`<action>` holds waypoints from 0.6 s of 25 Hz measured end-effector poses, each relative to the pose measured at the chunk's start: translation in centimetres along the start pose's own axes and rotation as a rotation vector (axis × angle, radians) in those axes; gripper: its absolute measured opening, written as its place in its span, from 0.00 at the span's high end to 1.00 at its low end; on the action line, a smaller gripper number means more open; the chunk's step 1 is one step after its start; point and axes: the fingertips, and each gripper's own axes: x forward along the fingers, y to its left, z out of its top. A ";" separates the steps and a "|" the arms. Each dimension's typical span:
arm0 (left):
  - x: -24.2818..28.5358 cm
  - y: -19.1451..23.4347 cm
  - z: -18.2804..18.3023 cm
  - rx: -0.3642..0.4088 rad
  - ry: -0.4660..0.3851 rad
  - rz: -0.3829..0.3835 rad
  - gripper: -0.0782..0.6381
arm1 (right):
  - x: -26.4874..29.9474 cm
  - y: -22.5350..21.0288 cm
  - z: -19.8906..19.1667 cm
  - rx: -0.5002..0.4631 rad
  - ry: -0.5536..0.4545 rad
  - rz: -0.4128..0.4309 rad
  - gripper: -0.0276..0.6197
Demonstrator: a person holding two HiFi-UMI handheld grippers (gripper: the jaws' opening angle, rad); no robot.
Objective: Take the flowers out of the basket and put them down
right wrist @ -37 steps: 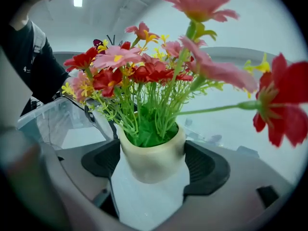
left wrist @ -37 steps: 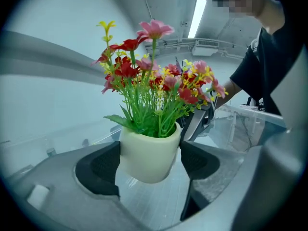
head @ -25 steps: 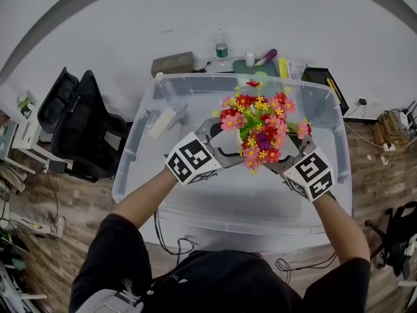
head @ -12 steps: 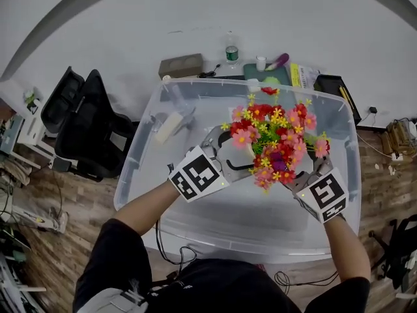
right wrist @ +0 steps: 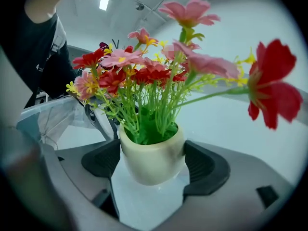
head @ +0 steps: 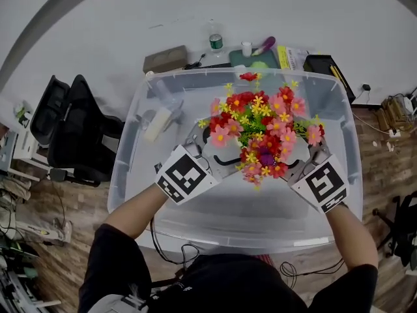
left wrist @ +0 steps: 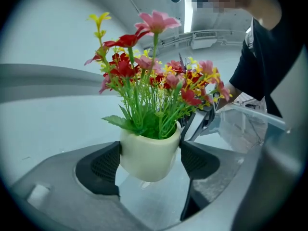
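Note:
A bunch of red, pink and yellow flowers [head: 260, 126] stands in a cream pot [left wrist: 148, 155] over the middle of a clear plastic bin [head: 133, 162]. My left gripper [head: 218, 156] comes in from the left and is shut on the pot, one pad against each side. From the right, my right gripper [head: 301, 167] is shut on the same pot [right wrist: 153, 160]. In the head view the blooms hide the pot. The left gripper view shows the right gripper's jaws just behind the flowers [left wrist: 154, 81]. The pot's base appears to hang slightly above the bin floor.
A white object [head: 158, 124] lies in the bin's far left part. Beyond the bin are a brown box [head: 164, 59], a bottle [head: 215, 42] and a black tray [head: 324, 64]. A black chair [head: 71, 129] stands at the left on the wooden floor.
The flowers look larger and closer to the head camera than a second ago, carried between both grippers. Both grippers have stayed shut on the pot.

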 end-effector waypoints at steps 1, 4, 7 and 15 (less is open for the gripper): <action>0.0 0.0 0.0 -0.002 0.000 0.000 0.34 | 0.0 0.0 0.0 0.000 -0.001 0.001 0.31; -0.1 0.1 0.1 0.011 -0.006 0.003 0.34 | 0.0 0.0 0.1 0.006 -0.007 -0.001 0.31; -0.1 0.1 0.2 0.013 -0.010 0.004 0.34 | 0.0 0.0 0.1 0.005 -0.007 -0.002 0.31; -0.1 0.1 0.2 0.012 -0.012 0.006 0.34 | 0.0 0.0 0.1 0.005 -0.013 -0.001 0.31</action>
